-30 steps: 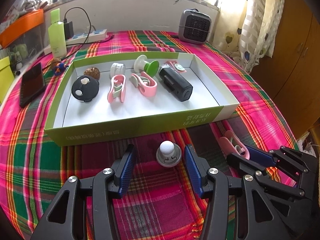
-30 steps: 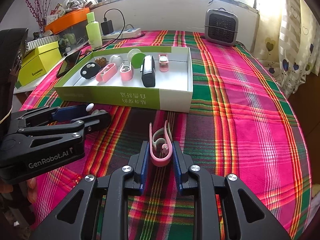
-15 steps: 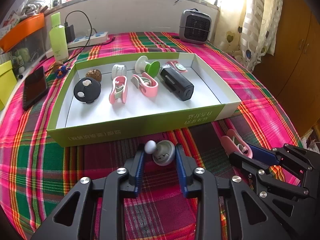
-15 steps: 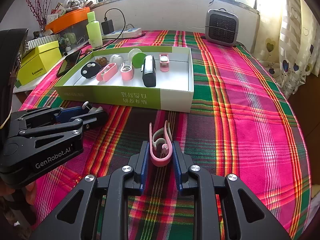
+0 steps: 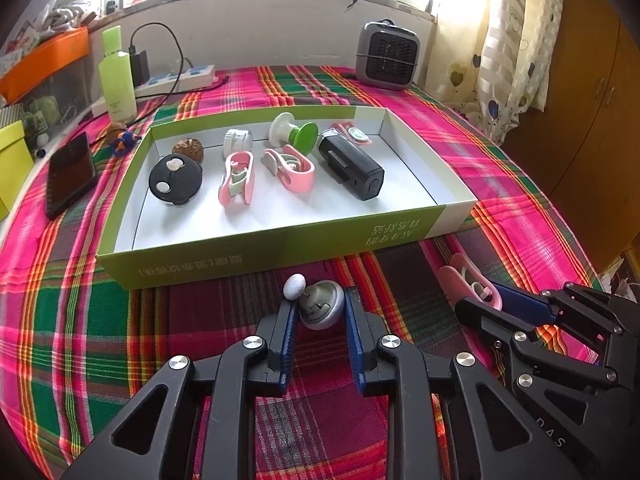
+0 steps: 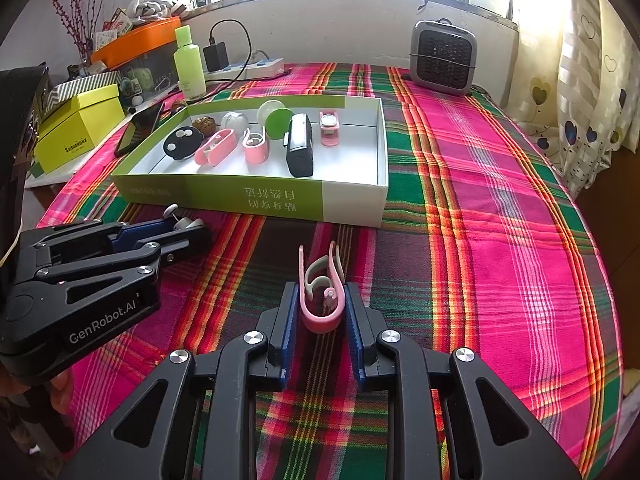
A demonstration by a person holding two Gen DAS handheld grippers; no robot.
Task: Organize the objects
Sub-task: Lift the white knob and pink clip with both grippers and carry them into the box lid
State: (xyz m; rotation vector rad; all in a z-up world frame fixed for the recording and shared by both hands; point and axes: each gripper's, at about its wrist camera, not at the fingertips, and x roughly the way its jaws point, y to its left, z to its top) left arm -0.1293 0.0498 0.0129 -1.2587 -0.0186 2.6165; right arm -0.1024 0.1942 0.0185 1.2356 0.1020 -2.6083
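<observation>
On the plaid cloth in front of the green-and-white box [image 5: 280, 248] lies a small grey round piece with a white ball knob [image 5: 324, 306], tipped onto its side. My left gripper [image 5: 320, 316] has its jaws closing, and the blue pads press on both sides of this piece. To the right, my right gripper [image 6: 320, 304] is shut on a pink clip [image 6: 320, 322] that rests on the cloth. The left wrist view also shows that clip [image 5: 460, 276] in the right gripper [image 5: 480, 292]. In the right wrist view the left gripper [image 6: 188, 226] is at the left.
The box [image 6: 224, 196] holds a black round lid [image 5: 175, 178], two pink clips, a black device [image 5: 352, 168], a green-and-white spool and other small items. A phone [image 5: 70, 172], a green bottle [image 5: 117, 76], a power strip and a grey heater [image 5: 387, 56] lie beyond it.
The left gripper's jaws have come together around the grey knob piece, which has tipped from upright onto its side. The right gripper and its pink clip have not moved.
</observation>
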